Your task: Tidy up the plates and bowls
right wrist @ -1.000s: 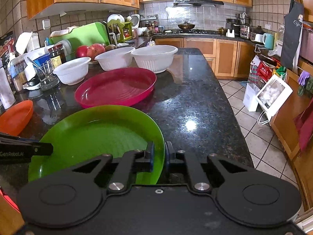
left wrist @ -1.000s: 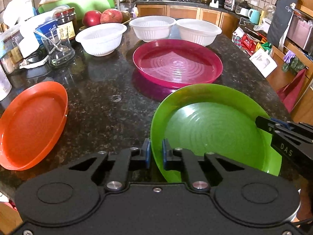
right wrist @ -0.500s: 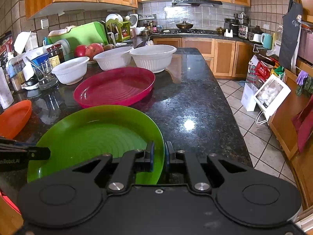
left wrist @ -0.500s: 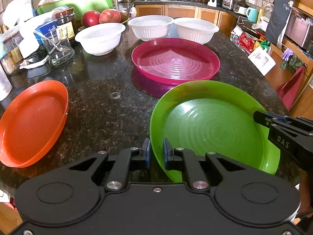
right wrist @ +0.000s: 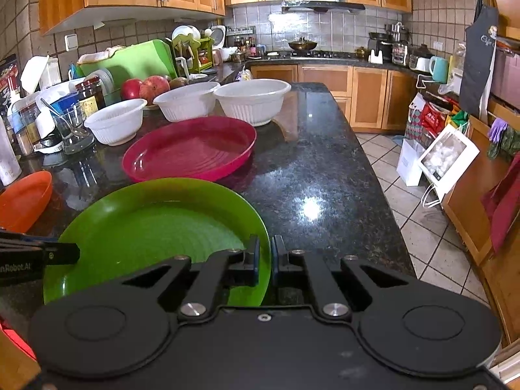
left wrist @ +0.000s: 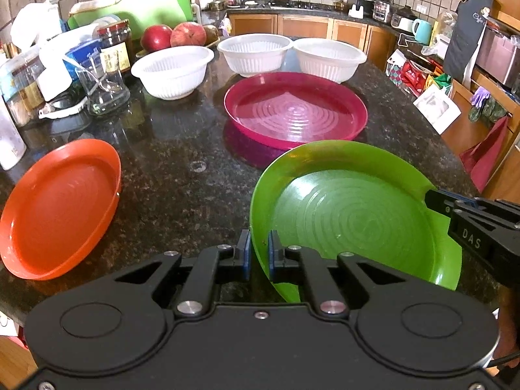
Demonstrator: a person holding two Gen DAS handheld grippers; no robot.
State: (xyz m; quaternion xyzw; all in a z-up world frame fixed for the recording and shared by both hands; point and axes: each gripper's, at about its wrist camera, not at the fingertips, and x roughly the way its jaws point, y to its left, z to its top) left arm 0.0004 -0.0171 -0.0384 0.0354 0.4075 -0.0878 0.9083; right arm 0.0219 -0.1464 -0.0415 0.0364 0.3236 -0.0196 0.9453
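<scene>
The round green plastic plate (left wrist: pixel 351 217) sat near the front edge of the dark speckled granite counter (left wrist: pixel 182 175), tilted, gripped on opposite rims. The left gripper (left wrist: pixel 258 253) was pinching its left rim between blue pads, having just closed further on it; the right gripper (right wrist: pixel 266 256) was clamped on its right rim. The round magenta plastic plate (left wrist: pixel 295 112) lay just behind it toward the counter's middle, and the round orange plastic plate (left wrist: pixel 58 208) lay well apart at the left edge. Three white ribbed plastic bowls (left wrist: pixel 255 53) stood in a row behind the magenta plate, toward the counter's far end.
</scene>
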